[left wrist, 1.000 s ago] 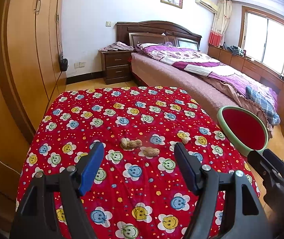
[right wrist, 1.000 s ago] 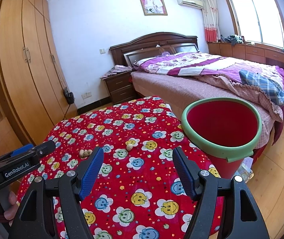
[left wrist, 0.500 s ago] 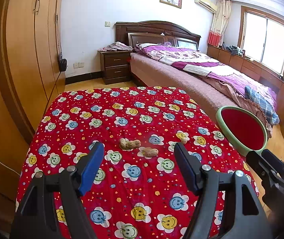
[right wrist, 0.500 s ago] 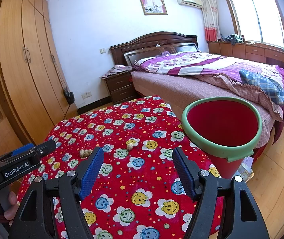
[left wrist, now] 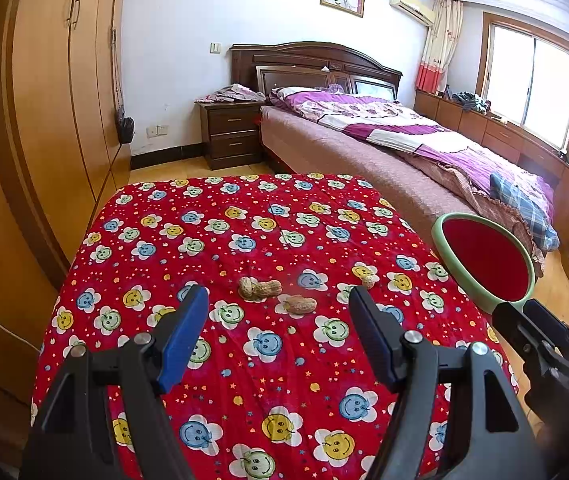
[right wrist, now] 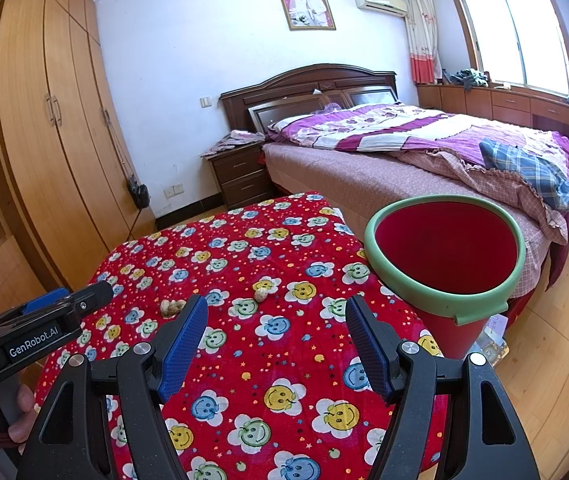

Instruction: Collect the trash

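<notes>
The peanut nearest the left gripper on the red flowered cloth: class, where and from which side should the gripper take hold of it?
Grip that peanut across its narrow middle, coming down from above. It lies flat with its long axis running left to right in the left wrist view, so one finger goes on its near side and one on its far side. The left gripper is open and empty.

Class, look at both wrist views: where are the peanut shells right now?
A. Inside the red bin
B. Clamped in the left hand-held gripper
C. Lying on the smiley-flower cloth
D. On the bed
C: the peanut shells lie loose on the cloth, ahead of the open left hand-held gripper.
</notes>
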Motion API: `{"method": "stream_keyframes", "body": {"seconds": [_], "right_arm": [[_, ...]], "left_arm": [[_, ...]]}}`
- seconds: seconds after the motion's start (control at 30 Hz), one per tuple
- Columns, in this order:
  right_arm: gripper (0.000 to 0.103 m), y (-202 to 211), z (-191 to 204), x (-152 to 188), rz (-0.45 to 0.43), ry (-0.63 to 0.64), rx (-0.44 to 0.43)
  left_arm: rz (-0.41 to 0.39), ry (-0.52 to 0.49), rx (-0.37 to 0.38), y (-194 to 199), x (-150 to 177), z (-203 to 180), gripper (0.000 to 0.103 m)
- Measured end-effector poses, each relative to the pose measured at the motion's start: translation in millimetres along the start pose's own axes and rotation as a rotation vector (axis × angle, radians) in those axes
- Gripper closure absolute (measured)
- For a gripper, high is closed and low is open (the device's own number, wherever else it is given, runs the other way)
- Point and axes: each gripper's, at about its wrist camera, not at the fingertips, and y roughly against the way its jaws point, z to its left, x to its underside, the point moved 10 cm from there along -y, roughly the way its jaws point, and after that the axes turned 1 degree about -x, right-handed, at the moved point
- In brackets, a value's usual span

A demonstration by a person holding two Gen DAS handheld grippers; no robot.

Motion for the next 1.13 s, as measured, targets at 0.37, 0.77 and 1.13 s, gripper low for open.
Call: {"method": "stream_keyframes", "body": {"seconds": [0.37,0.77,1.13], "right_arm": [[0.030,-0.1,0.2,0.0,0.000,0.000,0.001],[0.030,0.1,0.4,-0.2,0.000,0.000,0.001],[0.030,-1.0,0.2,2.5,0.003,0.002,0.001]], "left_arm": [[0.000,0.001,0.001,0.0,0.3,0.1,0.031],[0.000,0.002,0.002,0.2,0.2,-1.3,0.031],[0.004,0.002,0.004,0.6,1.5,-3.8,0.031]]}}
